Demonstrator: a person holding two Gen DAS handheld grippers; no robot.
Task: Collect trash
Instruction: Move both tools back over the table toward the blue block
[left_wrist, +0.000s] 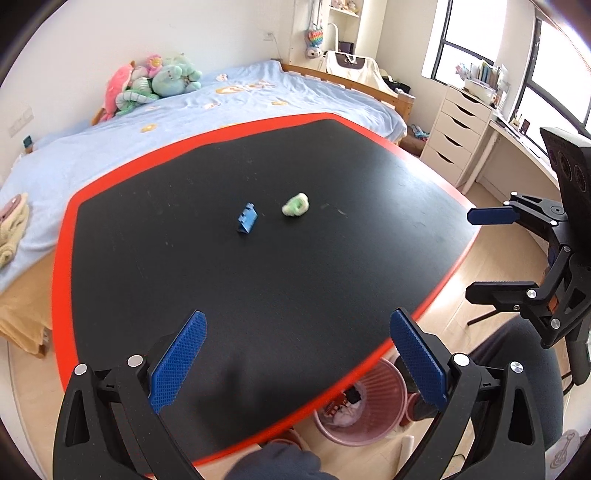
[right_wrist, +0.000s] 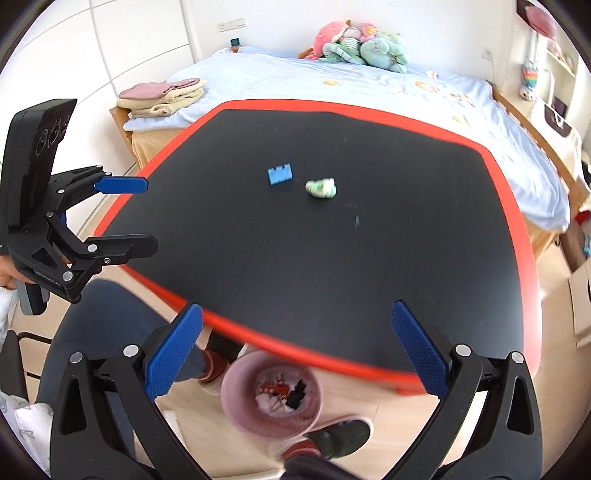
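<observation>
A small blue scrap (left_wrist: 247, 219) and a crumpled green-white wad (left_wrist: 295, 205) lie near the middle of the black table with a red rim (left_wrist: 64, 236). In the right wrist view the blue scrap (right_wrist: 279, 174) lies left of the wad (right_wrist: 321, 187). A pink bin (left_wrist: 369, 402) holding trash stands on the floor under the near table edge; it also shows in the right wrist view (right_wrist: 236, 398). My left gripper (left_wrist: 297, 325) is open and empty above the near table edge. My right gripper (right_wrist: 297, 317) is open and empty, above the table edge and bin.
A bed with a blue cover (left_wrist: 221, 107) and plush toys (left_wrist: 155, 81) stands behind the table. White drawers (left_wrist: 458, 129) and a desk stand at the right. The person's legs and shoes (right_wrist: 340, 435) are beside the bin. Folded towels (right_wrist: 162, 96) lie on the bed corner.
</observation>
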